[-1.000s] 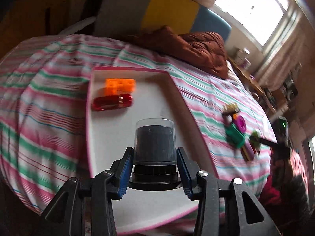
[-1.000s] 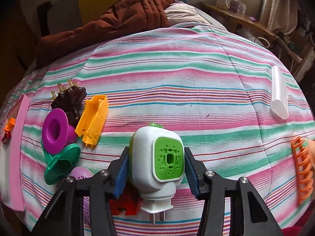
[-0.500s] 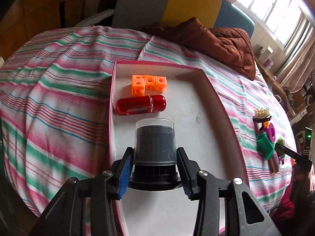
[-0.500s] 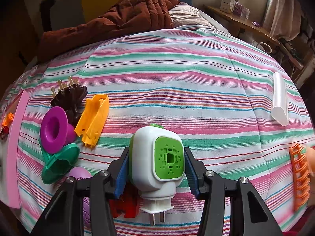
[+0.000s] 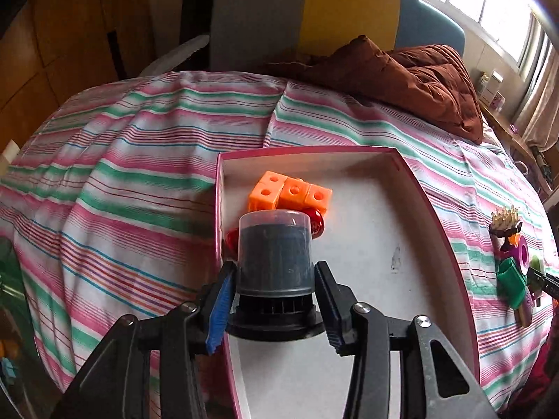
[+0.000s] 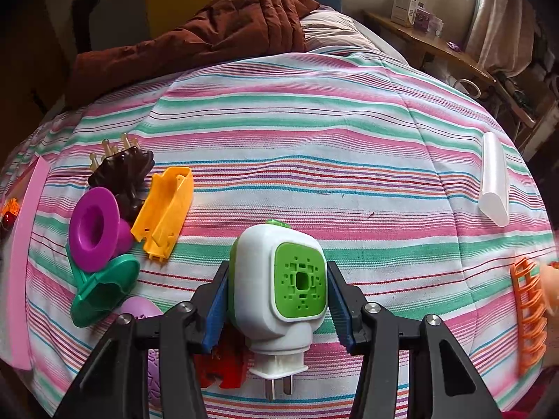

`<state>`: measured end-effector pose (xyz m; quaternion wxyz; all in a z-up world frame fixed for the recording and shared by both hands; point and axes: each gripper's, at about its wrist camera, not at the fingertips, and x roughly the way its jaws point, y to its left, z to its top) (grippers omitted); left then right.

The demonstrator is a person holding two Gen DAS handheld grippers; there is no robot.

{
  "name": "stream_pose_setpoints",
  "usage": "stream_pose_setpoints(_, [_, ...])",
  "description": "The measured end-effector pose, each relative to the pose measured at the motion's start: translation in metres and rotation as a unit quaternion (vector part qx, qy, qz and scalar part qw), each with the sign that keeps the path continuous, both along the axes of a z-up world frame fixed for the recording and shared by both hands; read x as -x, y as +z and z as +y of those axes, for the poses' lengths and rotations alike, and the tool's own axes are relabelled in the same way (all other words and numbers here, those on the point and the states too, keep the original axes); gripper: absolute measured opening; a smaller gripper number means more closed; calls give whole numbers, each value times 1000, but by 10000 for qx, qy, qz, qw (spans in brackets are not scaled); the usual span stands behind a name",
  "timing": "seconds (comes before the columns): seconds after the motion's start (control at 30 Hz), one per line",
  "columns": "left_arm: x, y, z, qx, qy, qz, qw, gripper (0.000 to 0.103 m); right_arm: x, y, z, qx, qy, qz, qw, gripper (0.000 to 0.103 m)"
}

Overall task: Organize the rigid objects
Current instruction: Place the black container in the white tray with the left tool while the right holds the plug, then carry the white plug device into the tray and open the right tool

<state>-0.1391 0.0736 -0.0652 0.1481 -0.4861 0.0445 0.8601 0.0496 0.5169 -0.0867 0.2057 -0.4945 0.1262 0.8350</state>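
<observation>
Toys and small hard things are lying on a bed whose striped sheet point(image 6: 314, 132) in pink, green and white is serving as the work surface. A shallow pink-rimmed tray point(image 5: 447, 230) is sitting on that sheet, and inside it, at the far left corner, orange cubes point(image 5: 290, 193) are resting just beyond a red capsule point(image 5: 316, 221). The left gripper point(image 5: 276, 305) is hanging over the tray's near left part with a dark canister under a clear cap point(image 5: 275, 255) between its jaws, which are opening; a gap is showing on the right side. The right gripper point(image 6: 276, 309) is holding a white and green plug-in device point(image 6: 279, 279) snugly by its sides, prongs toward the camera. Left of that device a purple funnel point(image 6: 94, 227), a green scoop point(image 6: 104, 289), a yellow piece point(image 6: 164, 209) and a dark brown clip point(image 6: 122, 171) are clustering together; far to its right a white tube point(image 6: 494, 181) and an orange rack point(image 6: 527, 310) are lying. Beyond the sheet a brown quilt point(image 6: 209, 31) is bunching up, with a window point(image 5: 489, 0) lighting the room.
</observation>
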Motion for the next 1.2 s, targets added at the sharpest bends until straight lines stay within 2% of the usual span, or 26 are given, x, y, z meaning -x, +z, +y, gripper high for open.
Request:
stream_pose_setpoints(0.13, [-11, 4, -4, -43, 24, 63, 10000, 64, 0, 0, 0, -4, 6, -2, 10000, 52])
stream_pose_setpoints(0.37, [-35, 12, -19, -226, 236, 149, 9994, 68, 0, -1, -1, -48, -3, -3, 10000, 52])
stream_pose_setpoints(0.47, [-48, 19, -25, -211, 345, 243, 9989, 68, 1, 0, -3, -97, 5, -6, 10000, 52])
stream_pose_setpoints(0.57, [-66, 32, -28, -145, 371, 510, 9979, 68, 1, -1, -4, -139, 16, -11, 9999, 52])
stream_pose_setpoints(0.73, [-90, 50, -29, -69, 276, 830, 9961, 68, 0, -1, -4, -151, 15, 4, 9999, 52])
stream_pose_setpoints(1.2, [-115, 57, -17, 66, 30, 854, 9963, 68, -2, 0, -5, -137, -48, 73, 9999, 52])
